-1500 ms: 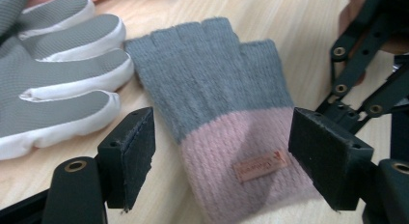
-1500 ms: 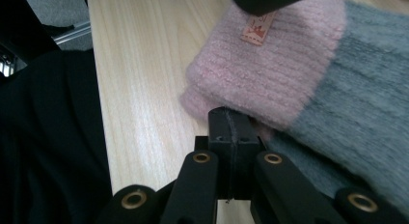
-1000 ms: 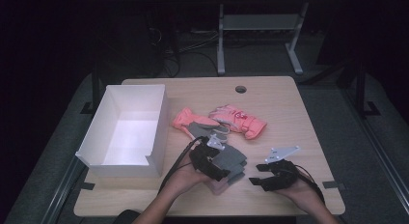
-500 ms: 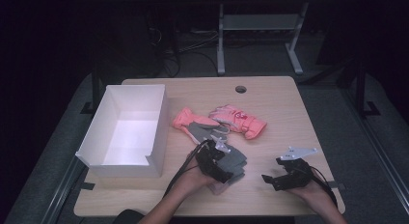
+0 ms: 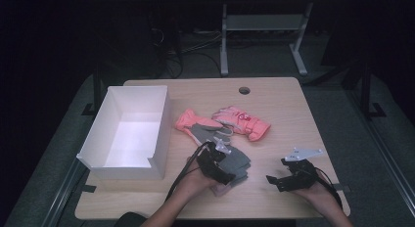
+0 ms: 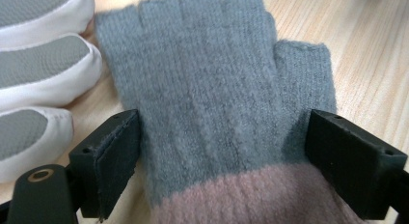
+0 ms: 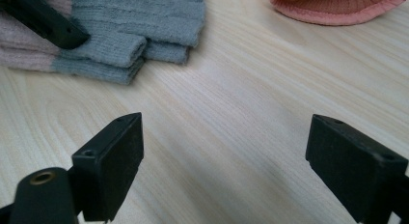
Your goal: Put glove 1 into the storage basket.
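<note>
A grey knit fingerless glove [image 6: 217, 89] with a pink cuff lies flat on the wooden table [image 5: 274, 104], and it looks stacked on a second one. My left gripper [image 6: 224, 137] is open and straddles it just above the cuff, one jaw at each side. In the high view the left gripper [image 5: 229, 169] sits over the grey glove [image 5: 241, 161] at the table's front middle. My right gripper [image 7: 224, 137] is over bare wood, its jaws just opened wide with nothing between them. It shows at the front right as the right gripper [image 5: 276, 172], a short way from the grey glove [image 7: 144, 21].
A white open box [image 5: 161, 134] stands at the left. Two pink gloves [image 5: 244, 122] with grey-and-white palms [image 6: 43, 69] lie just beyond the grey one. A pink cuff [image 7: 337, 7] lies ahead of the right gripper. A cable hole [image 5: 243, 90] is near the far edge.
The right gripper has shifted slightly right, away from the grey glove. The left gripper has stayed over the glove.
</note>
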`<state>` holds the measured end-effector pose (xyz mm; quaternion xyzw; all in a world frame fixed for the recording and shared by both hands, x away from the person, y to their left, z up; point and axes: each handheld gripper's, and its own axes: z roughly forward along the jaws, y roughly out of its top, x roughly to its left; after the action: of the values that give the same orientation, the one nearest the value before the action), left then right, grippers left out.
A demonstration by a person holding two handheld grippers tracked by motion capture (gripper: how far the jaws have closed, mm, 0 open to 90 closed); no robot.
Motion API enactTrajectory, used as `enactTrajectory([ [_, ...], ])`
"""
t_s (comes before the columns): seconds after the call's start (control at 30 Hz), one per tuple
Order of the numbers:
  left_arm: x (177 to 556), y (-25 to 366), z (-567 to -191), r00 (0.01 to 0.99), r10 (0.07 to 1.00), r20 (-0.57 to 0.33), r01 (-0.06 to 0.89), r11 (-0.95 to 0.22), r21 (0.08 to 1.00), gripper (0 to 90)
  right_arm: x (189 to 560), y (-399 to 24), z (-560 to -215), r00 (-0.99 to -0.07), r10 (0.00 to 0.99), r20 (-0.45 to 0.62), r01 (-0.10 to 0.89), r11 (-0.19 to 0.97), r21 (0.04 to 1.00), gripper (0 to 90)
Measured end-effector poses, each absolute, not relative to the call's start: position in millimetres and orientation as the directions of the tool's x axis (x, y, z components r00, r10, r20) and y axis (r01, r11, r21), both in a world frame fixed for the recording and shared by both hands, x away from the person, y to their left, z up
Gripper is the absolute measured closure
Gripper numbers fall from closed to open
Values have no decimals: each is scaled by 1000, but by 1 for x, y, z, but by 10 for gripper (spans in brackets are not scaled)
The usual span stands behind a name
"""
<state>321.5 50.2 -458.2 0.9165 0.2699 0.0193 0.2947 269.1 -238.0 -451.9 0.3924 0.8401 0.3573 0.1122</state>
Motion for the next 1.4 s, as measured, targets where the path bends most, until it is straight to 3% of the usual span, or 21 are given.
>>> enactTrajectory([
  [0.2,319,48,-456,862,492,-124,473,-692,545,163,269,-237,-453,-669,738,88,579,443,684,131],
  [0.53,319,45,-452,881,421,-214,466,-703,537,530,270,-237,-454,-654,751,90,585,428,689,132],
  [0.63,321,43,-451,883,409,-229,466,-714,522,582,270,-237,-454,-650,754,89,586,423,691,132],
  [1.03,322,49,-439,873,383,-303,488,-670,559,606,271,-240,-454,-640,763,92,586,408,700,132],
  [1.4,324,64,-409,883,378,-279,468,-667,580,598,270,-240,-454,-628,772,95,593,396,701,132],
])
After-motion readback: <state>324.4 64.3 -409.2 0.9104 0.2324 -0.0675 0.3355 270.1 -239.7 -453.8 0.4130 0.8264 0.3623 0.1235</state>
